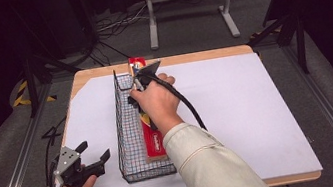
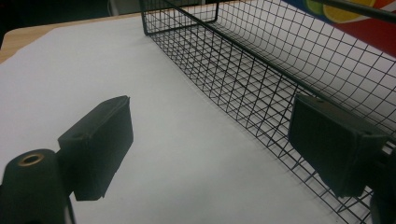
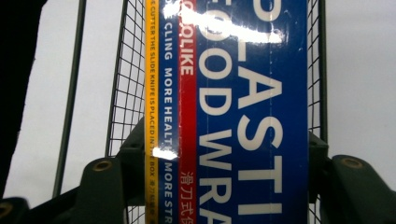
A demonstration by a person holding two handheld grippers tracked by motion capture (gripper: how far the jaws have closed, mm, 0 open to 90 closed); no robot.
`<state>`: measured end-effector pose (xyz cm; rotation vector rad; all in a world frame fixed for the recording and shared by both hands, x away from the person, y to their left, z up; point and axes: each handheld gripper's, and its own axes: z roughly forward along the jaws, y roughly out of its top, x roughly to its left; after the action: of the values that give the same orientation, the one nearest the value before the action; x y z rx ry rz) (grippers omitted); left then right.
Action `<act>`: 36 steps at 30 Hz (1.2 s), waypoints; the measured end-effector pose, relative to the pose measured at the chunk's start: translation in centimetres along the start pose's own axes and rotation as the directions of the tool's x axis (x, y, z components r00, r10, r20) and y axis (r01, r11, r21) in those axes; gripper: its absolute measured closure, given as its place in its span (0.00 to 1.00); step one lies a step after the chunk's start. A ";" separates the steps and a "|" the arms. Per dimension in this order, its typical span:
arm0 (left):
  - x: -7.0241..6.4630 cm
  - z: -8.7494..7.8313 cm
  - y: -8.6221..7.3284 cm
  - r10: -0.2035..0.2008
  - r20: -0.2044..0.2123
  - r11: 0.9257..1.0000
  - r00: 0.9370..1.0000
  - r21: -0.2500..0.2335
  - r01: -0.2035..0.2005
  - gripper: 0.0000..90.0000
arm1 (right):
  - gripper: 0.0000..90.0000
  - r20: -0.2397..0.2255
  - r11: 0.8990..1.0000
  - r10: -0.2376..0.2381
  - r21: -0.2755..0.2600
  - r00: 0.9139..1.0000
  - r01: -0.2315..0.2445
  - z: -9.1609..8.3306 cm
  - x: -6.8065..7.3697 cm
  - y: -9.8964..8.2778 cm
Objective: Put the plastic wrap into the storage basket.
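The plastic wrap box (image 3: 224, 112) looks like glossy printed cardboard, its blue, red and yellow faces throwing back white glare, and it lies in the wire basket (image 1: 127, 130), a thin black metal mesh with a smooth, dull coat. Under the basket a matt white sheet (image 1: 248, 111), smooth like paper, covers the table (image 1: 100, 72), whose bare edge beyond the basket shows pale wood with a satin finish. The left gripper (image 1: 94, 158), just beside the basket, has matt black pads (image 2: 100, 140) that look like slightly grainy rubber or plastic, with a brass-coloured metal insert below them.
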<state>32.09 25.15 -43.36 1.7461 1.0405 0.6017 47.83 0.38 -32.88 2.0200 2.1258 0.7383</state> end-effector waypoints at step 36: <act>0.1 -0.2 -0.1 -0.009 -0.007 1.000 1.000 0.000 0.009 0.16 | 0.44 0.019 0.997 0.026 0.078 0.999 -0.027 5.2 0.3 -2.0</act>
<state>31.94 25.38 -43.40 1.7397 1.0525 0.6022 48.12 2.01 -38.18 2.0890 2.1548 0.6467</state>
